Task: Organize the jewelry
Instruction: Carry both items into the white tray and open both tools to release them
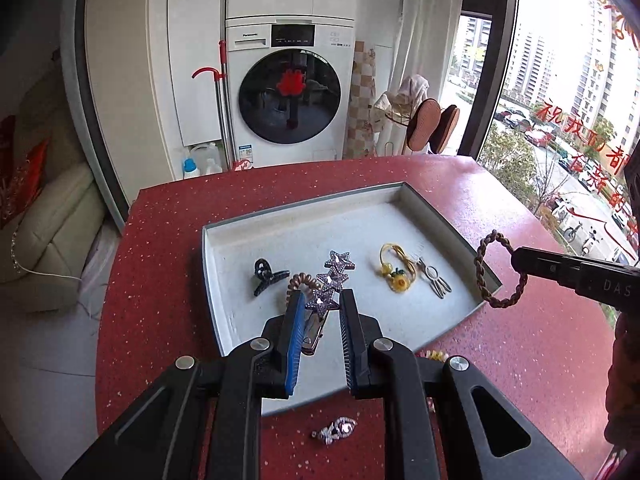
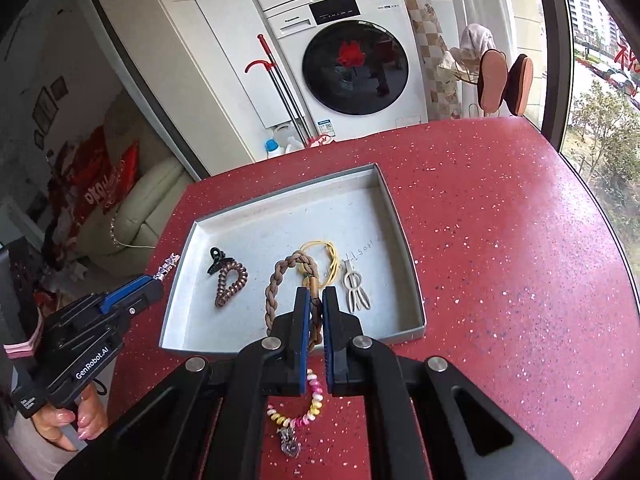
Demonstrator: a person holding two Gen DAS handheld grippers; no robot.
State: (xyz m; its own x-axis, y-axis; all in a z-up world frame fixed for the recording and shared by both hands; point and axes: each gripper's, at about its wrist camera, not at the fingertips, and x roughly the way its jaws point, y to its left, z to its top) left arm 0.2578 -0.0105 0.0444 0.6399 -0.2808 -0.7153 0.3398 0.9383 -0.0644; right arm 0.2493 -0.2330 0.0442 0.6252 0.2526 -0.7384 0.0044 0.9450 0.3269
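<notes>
A grey tray (image 1: 436,220) (image 2: 384,196) sits on the red counter. It holds a black claw clip (image 1: 266,276) (image 2: 217,263), a brown spiral hair tie (image 1: 298,282) (image 2: 231,286), a yellow hair tie (image 1: 394,270) (image 2: 329,256) and a grey clip (image 1: 436,280) (image 2: 355,294). My left gripper (image 1: 320,300) is shut on a silver star hair clip (image 1: 332,278) (image 2: 168,265), held above the tray. My right gripper (image 2: 316,296) (image 1: 516,260) is shut on a brown braided hair band (image 2: 286,276) (image 1: 486,280) over the tray's right side.
A pink-and-yellow spiral hair tie (image 2: 308,404) and a silver brooch (image 1: 334,431) (image 2: 290,442) lie on the counter (image 2: 500,240) in front of the tray. A washing machine (image 1: 290,92) stands beyond the counter, a window (image 1: 560,100) to the right.
</notes>
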